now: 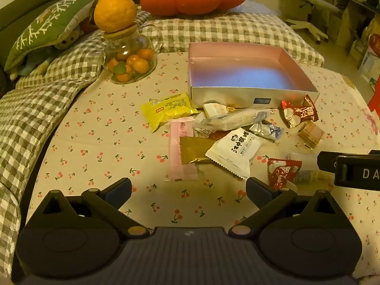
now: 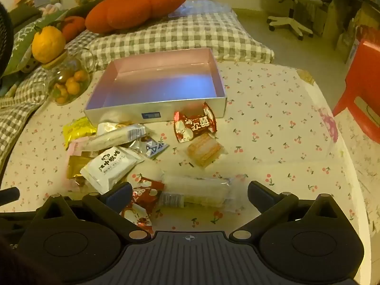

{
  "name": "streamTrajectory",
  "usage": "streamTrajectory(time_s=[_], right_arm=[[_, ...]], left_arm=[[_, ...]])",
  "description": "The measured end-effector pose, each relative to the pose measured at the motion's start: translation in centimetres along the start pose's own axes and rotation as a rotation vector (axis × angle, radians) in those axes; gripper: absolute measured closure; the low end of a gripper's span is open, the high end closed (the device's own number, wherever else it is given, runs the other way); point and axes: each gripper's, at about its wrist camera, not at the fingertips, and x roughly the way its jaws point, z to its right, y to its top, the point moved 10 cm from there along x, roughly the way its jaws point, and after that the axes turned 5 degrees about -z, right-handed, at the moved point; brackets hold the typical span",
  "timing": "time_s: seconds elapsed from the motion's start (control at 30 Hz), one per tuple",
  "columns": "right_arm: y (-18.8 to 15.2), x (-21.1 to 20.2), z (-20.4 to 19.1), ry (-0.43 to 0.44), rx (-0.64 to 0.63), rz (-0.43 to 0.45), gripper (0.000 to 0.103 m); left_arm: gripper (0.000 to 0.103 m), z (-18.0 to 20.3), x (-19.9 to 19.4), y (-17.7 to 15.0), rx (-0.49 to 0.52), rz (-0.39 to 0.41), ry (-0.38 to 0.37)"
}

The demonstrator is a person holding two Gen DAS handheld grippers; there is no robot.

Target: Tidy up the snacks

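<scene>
Both the left gripper (image 1: 188, 187) and the right gripper (image 2: 190, 191) are held released and empty at lower frame, below scattered snack packets (image 1: 231, 153) and a box (image 1: 251, 95).

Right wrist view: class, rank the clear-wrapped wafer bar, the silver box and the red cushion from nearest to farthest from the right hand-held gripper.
1. Clear-wrapped wafer bar: just ahead, between the open fingers of the right hand-held gripper.
2. Silver box: mid-table, slightly left.
3. Red cushion: on the bedding behind, upper left.
</scene>
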Motion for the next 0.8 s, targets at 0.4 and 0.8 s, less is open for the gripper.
streamTrajectory(time_s=[0.4, 0.8], right_arm=[[-0.42, -0.56, -0.33, -0.016, -0.026, 0.009, 0.000], [-0.42, -0.01, -0.37, -0.023, -0.037, 0.009, 0.000]], left_arm=[[0.000, -0.43, -0.01, -0.16, 0.002, -0.004, 0.000], [0.000, -0.19, 0.73, -0.45, 0.004, -0.035, 0.007]])
